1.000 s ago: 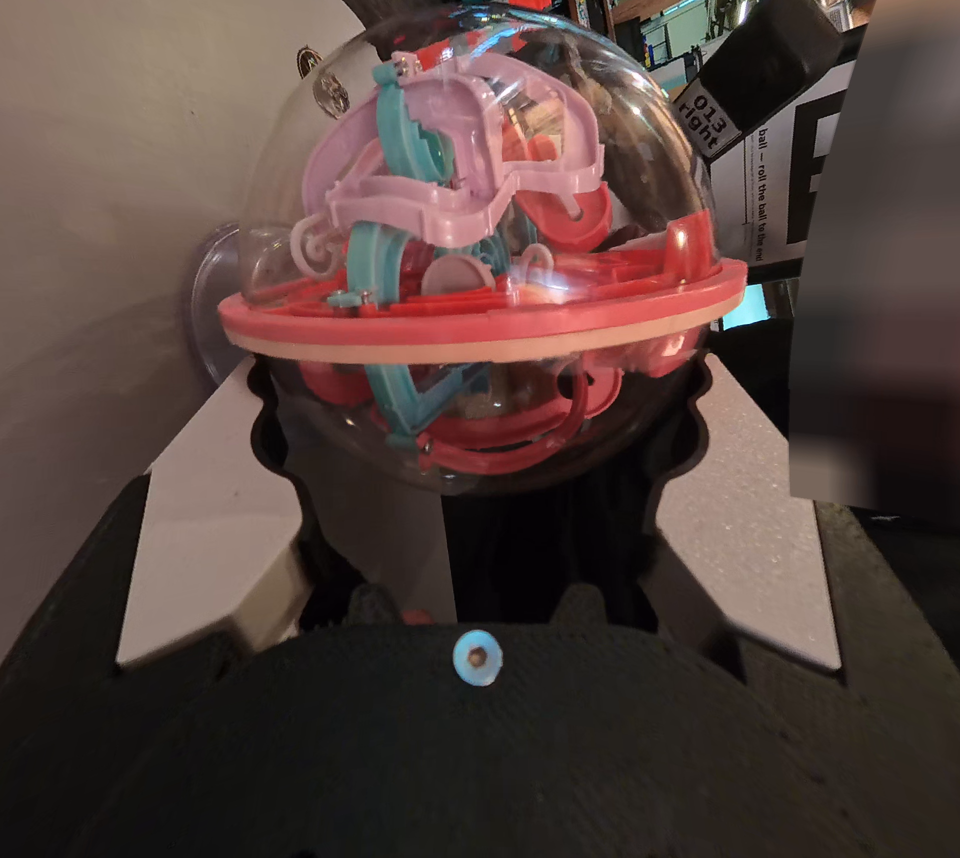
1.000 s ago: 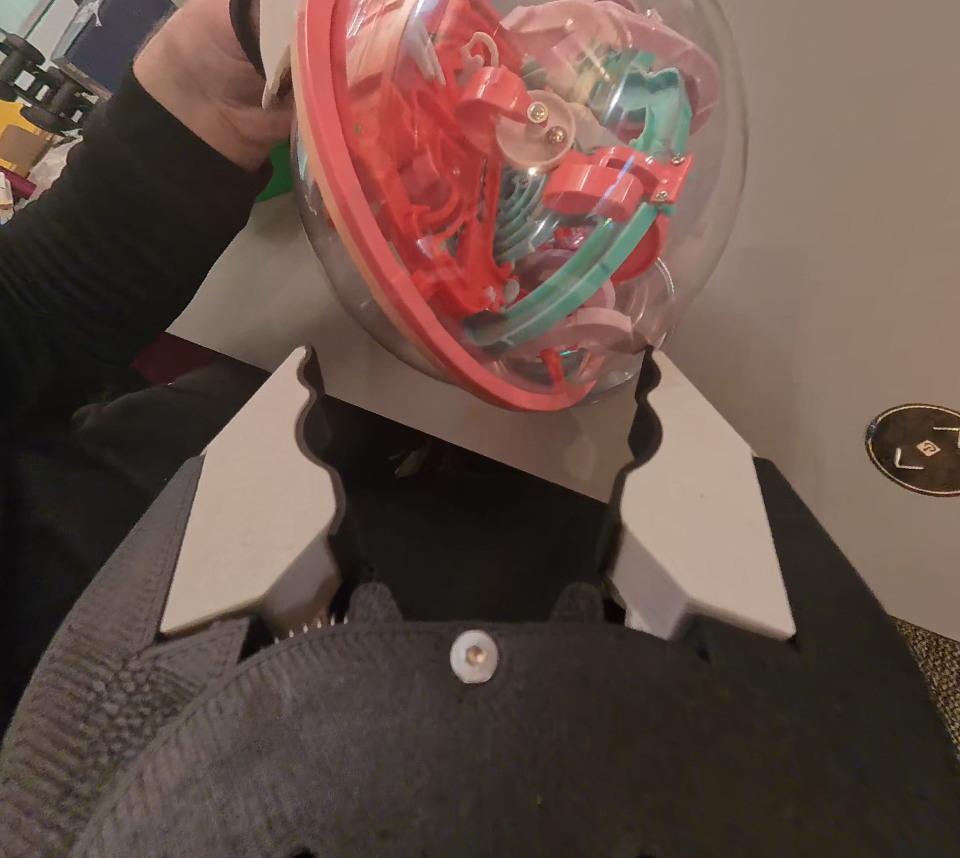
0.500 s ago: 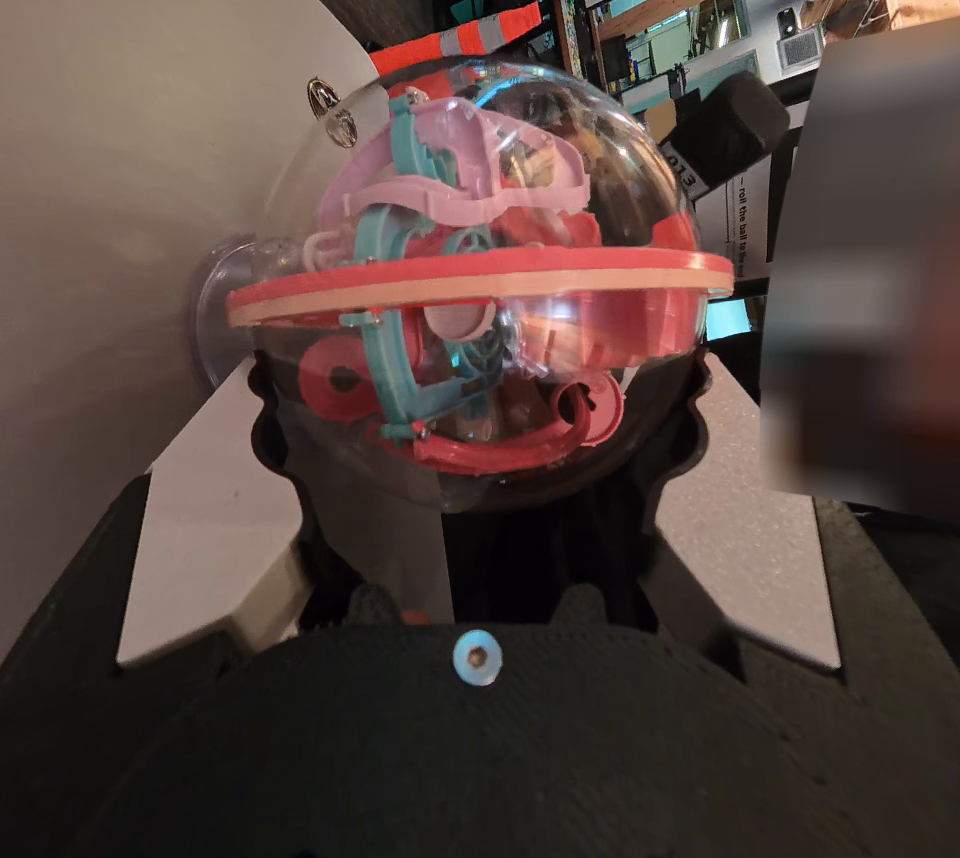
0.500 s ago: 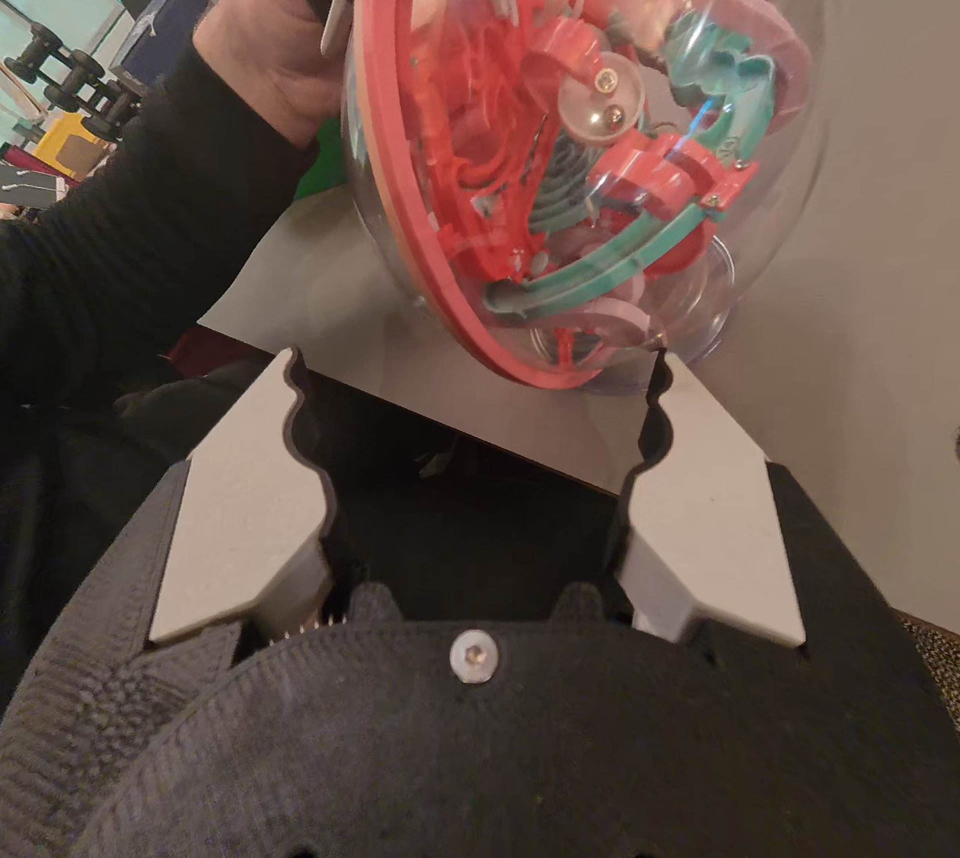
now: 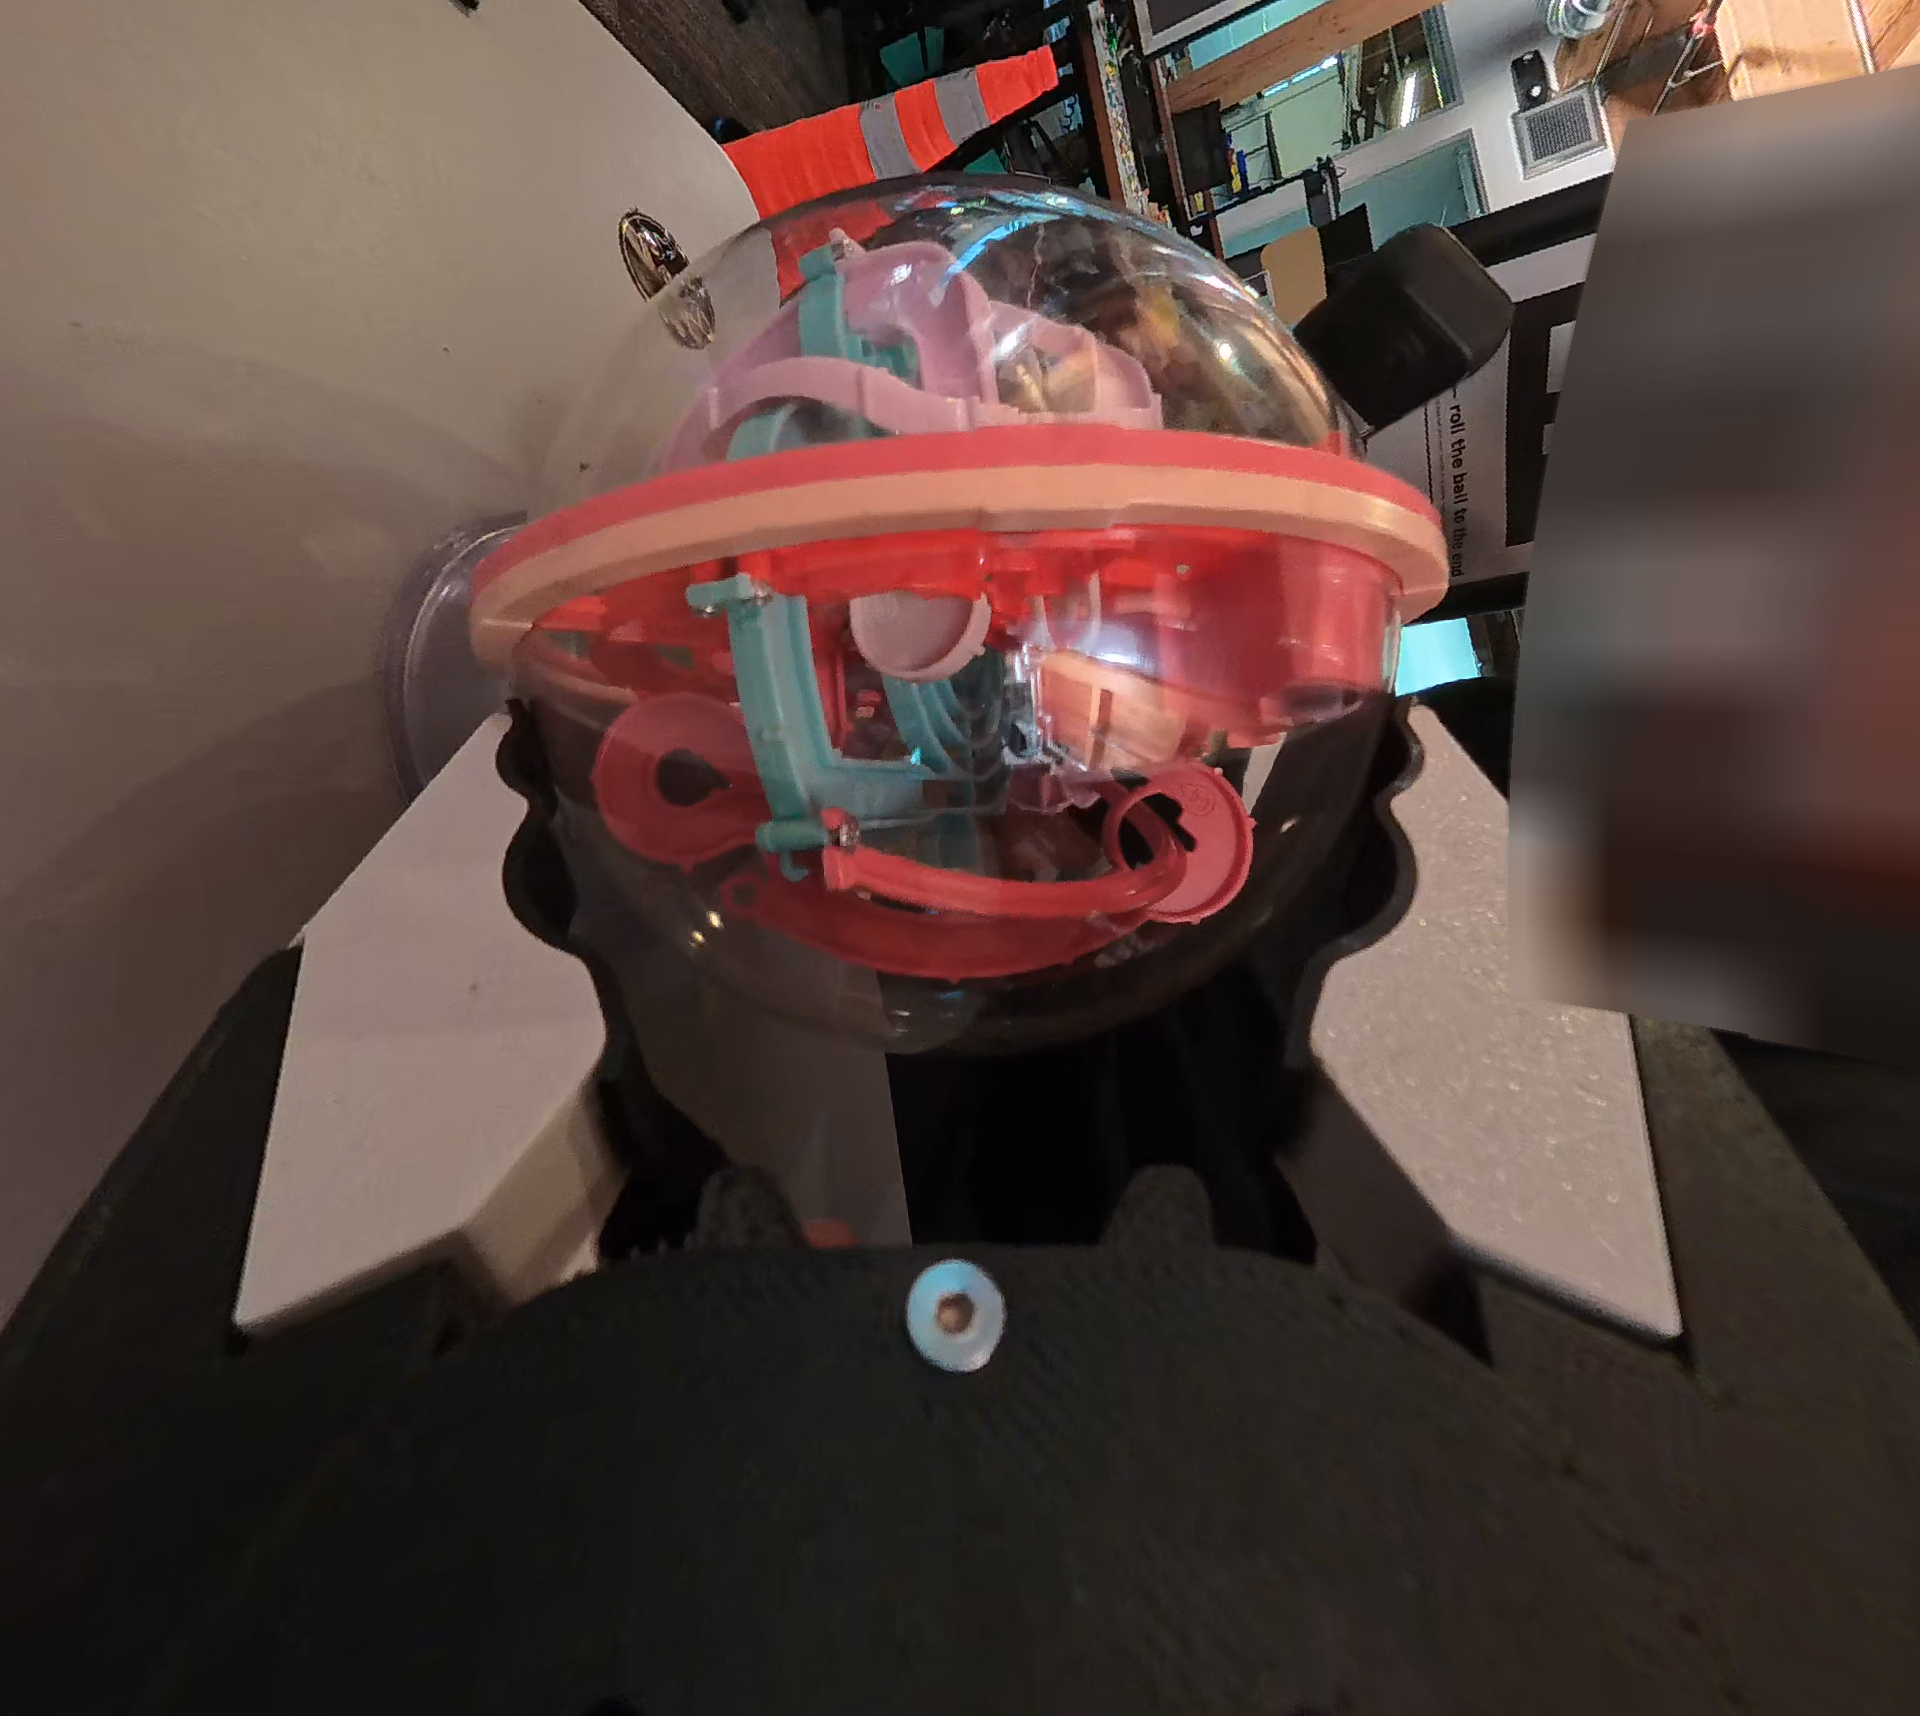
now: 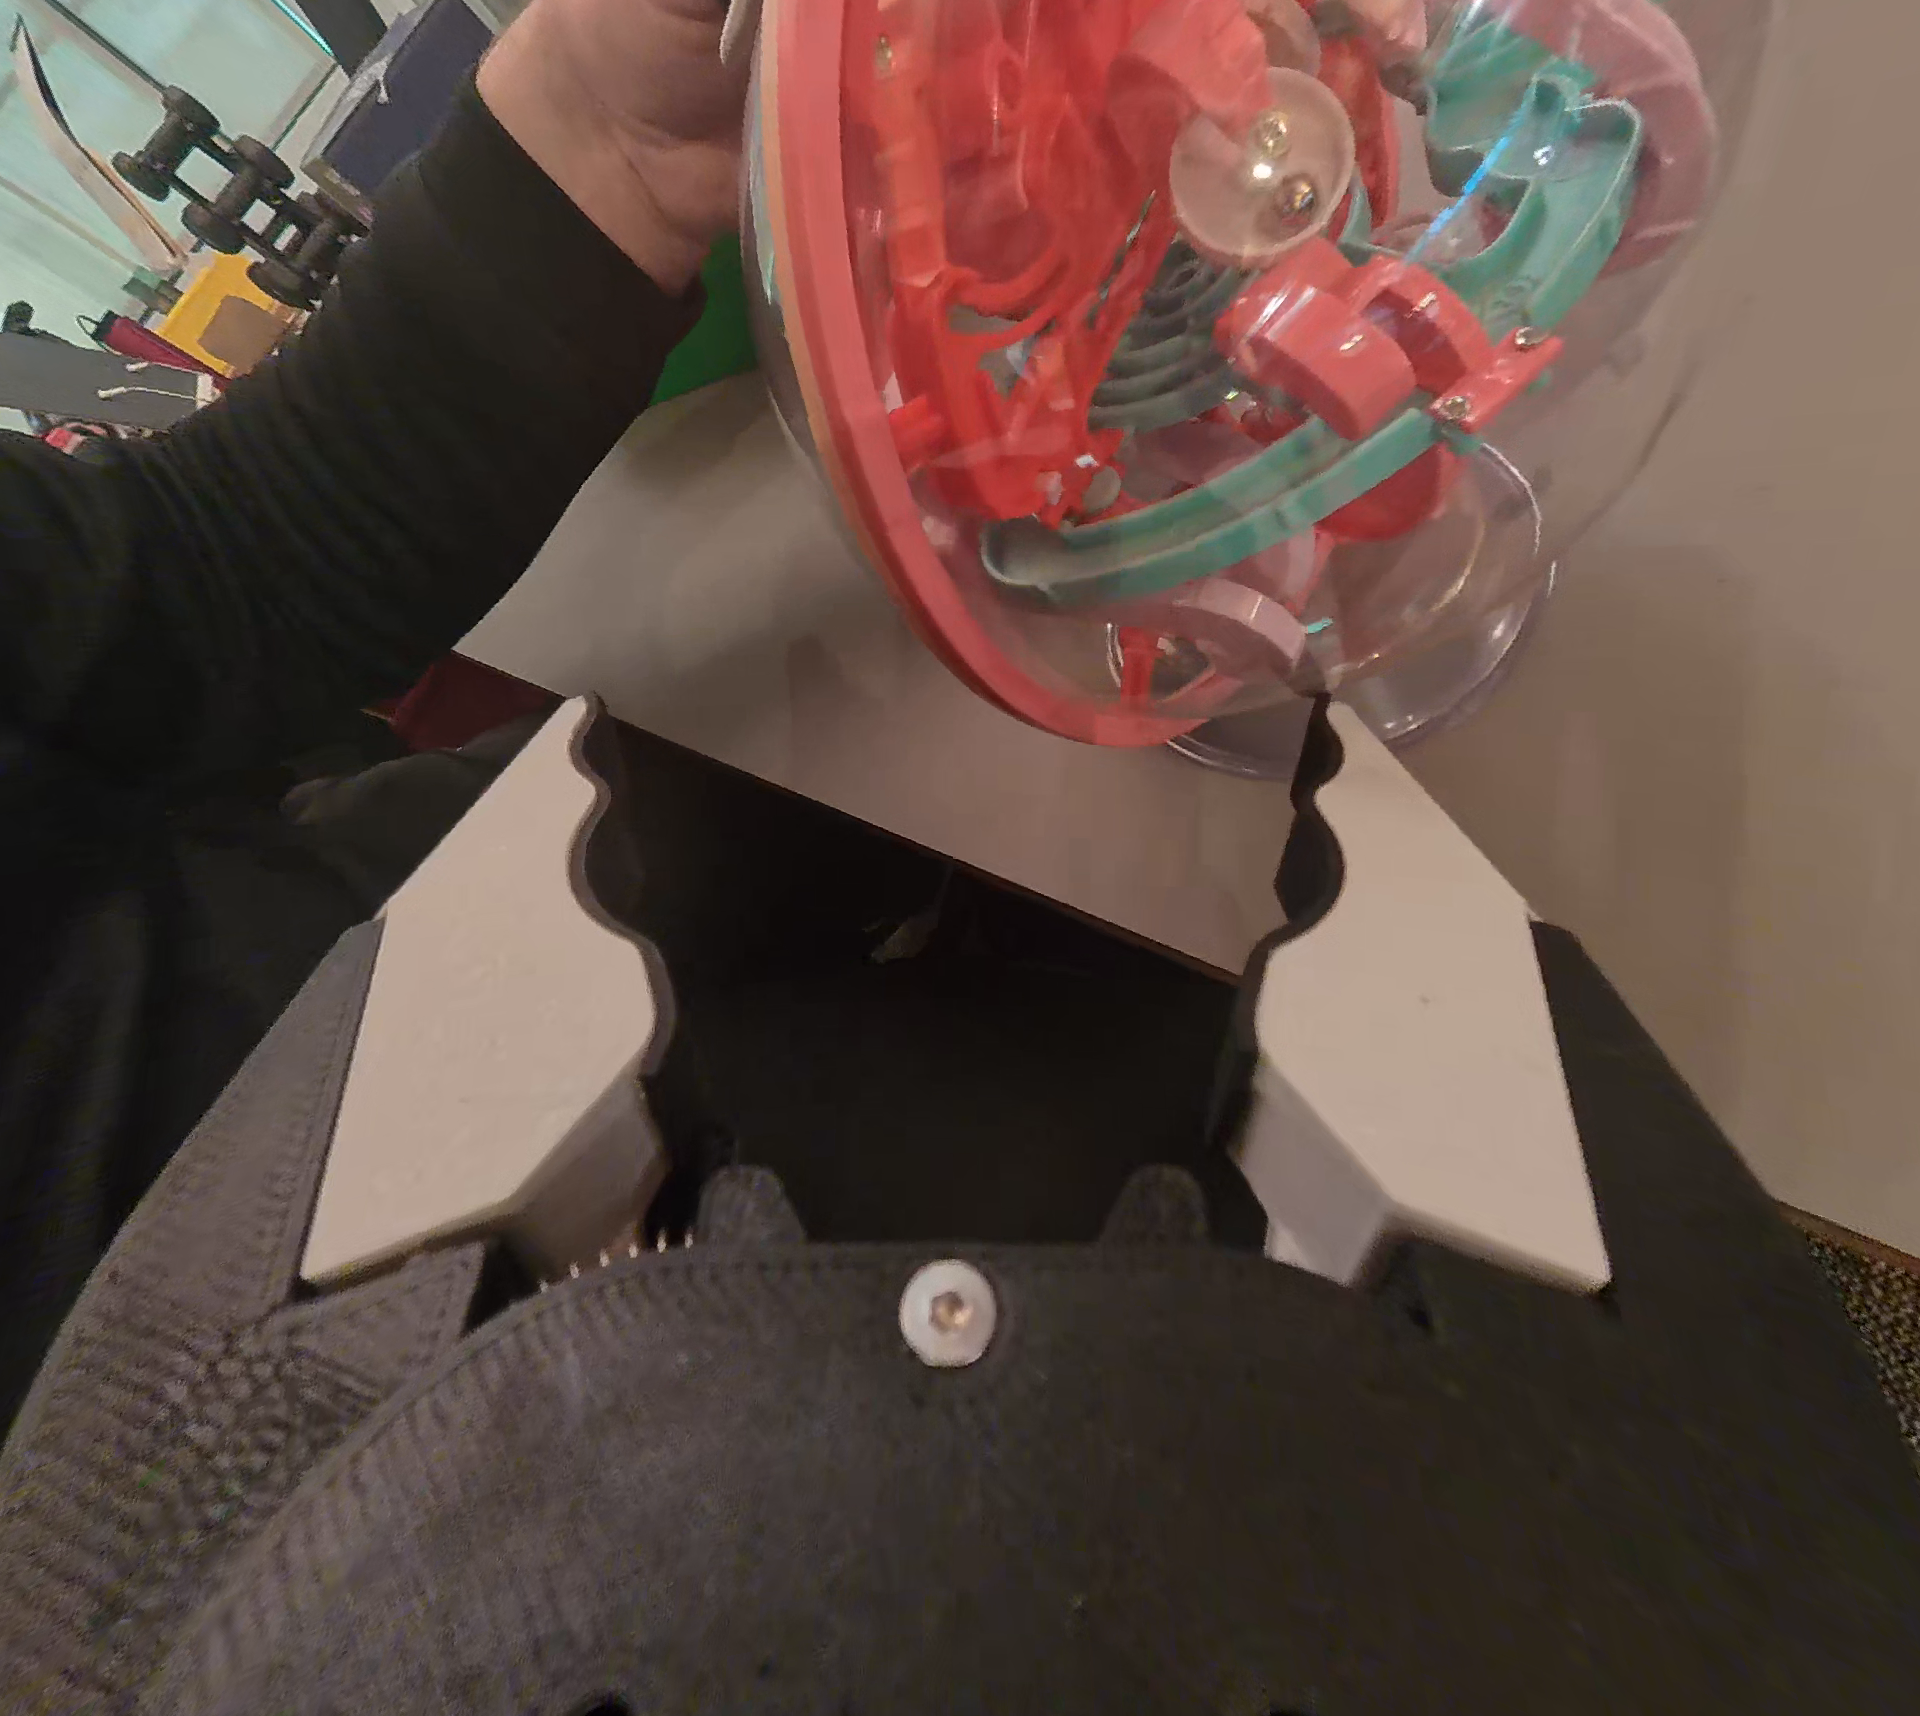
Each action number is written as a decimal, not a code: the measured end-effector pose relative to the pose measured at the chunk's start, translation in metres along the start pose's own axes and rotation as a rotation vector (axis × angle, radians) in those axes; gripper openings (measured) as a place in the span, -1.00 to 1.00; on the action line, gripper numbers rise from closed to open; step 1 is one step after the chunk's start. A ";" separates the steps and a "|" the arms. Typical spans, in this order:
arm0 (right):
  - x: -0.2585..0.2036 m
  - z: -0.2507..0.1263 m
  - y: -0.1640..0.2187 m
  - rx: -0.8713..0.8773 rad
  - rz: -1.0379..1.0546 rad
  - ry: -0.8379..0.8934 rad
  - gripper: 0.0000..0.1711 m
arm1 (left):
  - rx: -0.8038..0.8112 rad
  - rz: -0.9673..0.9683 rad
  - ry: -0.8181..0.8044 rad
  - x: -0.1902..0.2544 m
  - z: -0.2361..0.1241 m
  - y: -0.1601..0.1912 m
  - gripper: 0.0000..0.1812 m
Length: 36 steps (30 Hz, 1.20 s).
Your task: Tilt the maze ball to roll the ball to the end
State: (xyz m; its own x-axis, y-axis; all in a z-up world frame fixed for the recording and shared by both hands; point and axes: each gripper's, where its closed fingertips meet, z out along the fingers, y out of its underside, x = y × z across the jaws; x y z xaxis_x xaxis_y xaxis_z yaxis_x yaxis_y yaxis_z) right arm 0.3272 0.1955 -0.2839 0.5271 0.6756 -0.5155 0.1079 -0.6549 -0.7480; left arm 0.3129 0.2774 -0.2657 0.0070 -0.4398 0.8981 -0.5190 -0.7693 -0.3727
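Gripping maze ball (image 5: 956,606) in left claw (image 5: 956,856); right claw (image 6: 951,793) gaping beside table edge (image 6: 831,793).

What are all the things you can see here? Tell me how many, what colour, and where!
maze ball: one, clear shell with red, teal and lilac tracks and a red band around its middle, held up against the table.
little ball: cannot tell where it is inside.
clear stand: one, see-through, on the table under the maze ball.
table: one, pale grey, beneath everything.
traffic cone: one, orange with grey stripes, far behind.
dumbbells: a few, black, far off in the right wrist view.
hand: one, in a black sleeve, holding the left gripper.
left gripper: one, grey and black, jaws around the maze ball.
right gripper: one, grey and black, jaws apart, empty.
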 end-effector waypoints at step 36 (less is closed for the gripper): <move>0.046 0.006 -0.043 0.168 -0.182 -0.159 0.80 | 0.137 0.252 -0.185 0.006 0.009 0.000 0.74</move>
State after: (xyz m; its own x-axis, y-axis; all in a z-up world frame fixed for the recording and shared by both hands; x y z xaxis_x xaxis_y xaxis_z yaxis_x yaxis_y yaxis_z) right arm 0.3414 0.2564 -0.2778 0.3720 0.8300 -0.4155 0.0404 -0.4617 -0.8861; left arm 0.3202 0.2705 -0.2628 0.0548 -0.6912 0.7206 -0.4049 -0.6751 -0.6167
